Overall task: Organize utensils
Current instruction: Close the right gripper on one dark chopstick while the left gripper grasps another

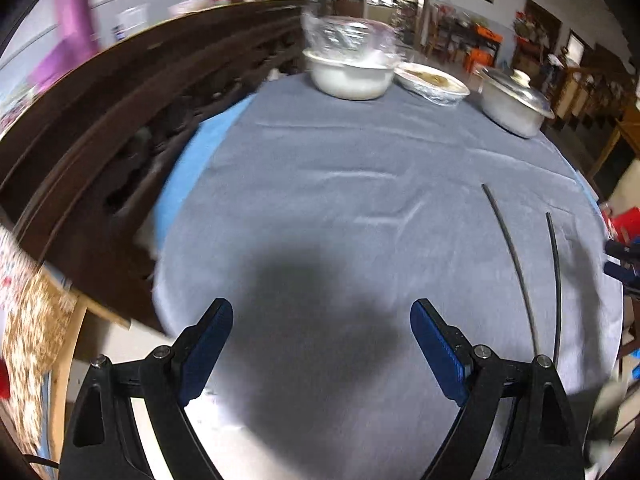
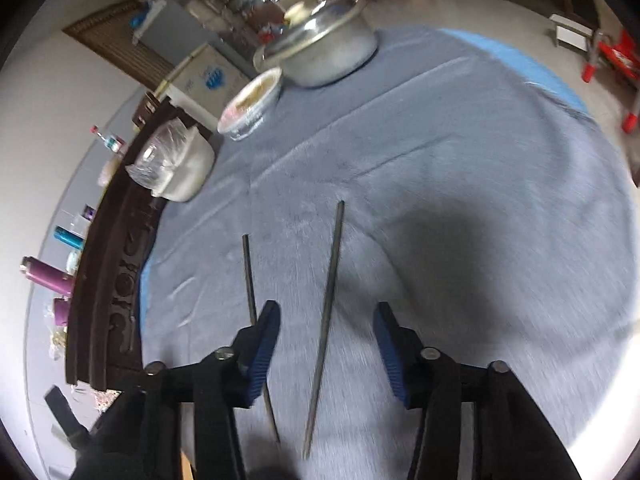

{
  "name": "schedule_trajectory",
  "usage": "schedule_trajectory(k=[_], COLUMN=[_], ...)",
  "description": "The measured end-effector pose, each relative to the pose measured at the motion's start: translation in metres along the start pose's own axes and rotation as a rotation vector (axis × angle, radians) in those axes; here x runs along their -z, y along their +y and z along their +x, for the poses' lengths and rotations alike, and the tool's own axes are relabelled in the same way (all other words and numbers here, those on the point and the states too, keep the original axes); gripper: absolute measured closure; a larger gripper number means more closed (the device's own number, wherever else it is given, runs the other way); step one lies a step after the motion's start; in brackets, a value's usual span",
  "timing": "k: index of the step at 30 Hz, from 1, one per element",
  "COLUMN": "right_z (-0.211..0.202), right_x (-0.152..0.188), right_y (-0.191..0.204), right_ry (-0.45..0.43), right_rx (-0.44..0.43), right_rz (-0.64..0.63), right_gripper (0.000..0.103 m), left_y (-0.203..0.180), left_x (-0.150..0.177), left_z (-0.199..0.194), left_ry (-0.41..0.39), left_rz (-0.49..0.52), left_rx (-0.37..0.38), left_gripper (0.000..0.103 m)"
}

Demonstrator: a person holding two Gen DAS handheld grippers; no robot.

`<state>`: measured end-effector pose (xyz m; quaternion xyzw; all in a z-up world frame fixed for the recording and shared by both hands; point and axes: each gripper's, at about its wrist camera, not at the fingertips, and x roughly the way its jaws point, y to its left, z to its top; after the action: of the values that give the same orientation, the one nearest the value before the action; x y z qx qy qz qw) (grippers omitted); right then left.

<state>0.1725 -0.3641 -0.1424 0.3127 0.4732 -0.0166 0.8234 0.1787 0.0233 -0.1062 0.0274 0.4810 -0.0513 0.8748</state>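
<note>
From the left wrist I see my left gripper [image 1: 322, 316] spread wide over the grey tablecloth [image 1: 340, 184], nothing between its pads; both chopsticks [image 1: 516, 264] lie on the cloth to its right. From the right wrist, my right gripper [image 2: 326, 320] hangs unclenched, one chopstick [image 2: 326, 320] lying untouched between its fingers, the other chopstick [image 2: 249, 276] passing under its left finger.

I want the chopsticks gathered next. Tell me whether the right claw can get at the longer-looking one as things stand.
Probably yes. The right claw stands open with that chopstick lying between its fingers on the grey cloth; nothing covers it. The other chopstick lies close beside the left finger.
</note>
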Motion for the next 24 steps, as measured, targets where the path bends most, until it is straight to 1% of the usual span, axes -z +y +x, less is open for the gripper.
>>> schedule_trajectory(k=[2,4,6,8,9,11,12,13,14,15,17,19,21,23,24], right_z=[0.017,0.037,0.054,0.072,0.078,0.090,0.095,0.099,0.101,0.103,0.105,0.105,0.103,0.098,0.095], right_x=[-0.013,-0.028,-0.040,-0.050,-0.053,-0.057,-0.058,-0.058,-0.058,-0.058,-0.057,-0.055,-0.052,-0.050,-0.049], right_y=[0.004,0.009,0.015,0.021,0.024,0.029,0.030,0.031,0.034,0.036,0.037,0.038,0.036,0.030,0.027], right_ry=[0.015,0.044,0.069,0.096,0.104,0.128,0.142,0.152,0.141,0.141,0.136,0.128,0.118,0.110,0.106], right_rx=[0.012,0.041,0.086,0.140,0.171,0.229,0.250,0.271,0.295,0.310,0.330,0.337,0.319,0.298,0.286], right_rz=[-0.006,-0.018,-0.025,-0.049,-0.063,-0.093,-0.105,-0.116,-0.137,-0.156,-0.182,-0.209,-0.232,-0.234,-0.234], right_gripper=[0.055,0.066,0.066,0.069,0.072,0.072,0.075,0.077,0.079,0.081,0.086,0.094,0.094,0.095,0.095], left_y=[-0.015,-0.031,-0.046,-0.061,-0.068,-0.085,-0.092,-0.100,-0.106,-0.115,-0.129,-0.143,-0.154,-0.166,-0.170], left_x=[-0.019,-0.036,-0.051,-0.064,-0.070,-0.082,-0.088,-0.094,-0.099,-0.105,-0.114,-0.121,-0.125,-0.129,-0.130], left_z=[0.014,0.024,0.033,0.042,0.046,0.056,0.060,0.065,0.070,0.078,0.090,0.100,0.111,0.124,0.128], left_ry=[0.022,0.030,0.036,0.043,0.050,0.063,0.071,0.082,0.092,0.111,0.145,0.176,0.216,0.261,0.272], left_rz=[0.032,0.065,0.098,0.130,0.145,0.174,0.184,0.193,0.198,0.207,0.215,0.223,0.225,0.212,0.209], left_rx=[0.015,0.043,0.059,0.072,0.080,0.098,0.111,0.123,0.130,0.141,0.161,0.173,0.199,0.220,0.222], left_gripper=[0.013,0.013,0.013,0.013,0.012,0.013,0.014,0.018,0.021,0.026,0.030,0.035,0.037,0.041,0.045])
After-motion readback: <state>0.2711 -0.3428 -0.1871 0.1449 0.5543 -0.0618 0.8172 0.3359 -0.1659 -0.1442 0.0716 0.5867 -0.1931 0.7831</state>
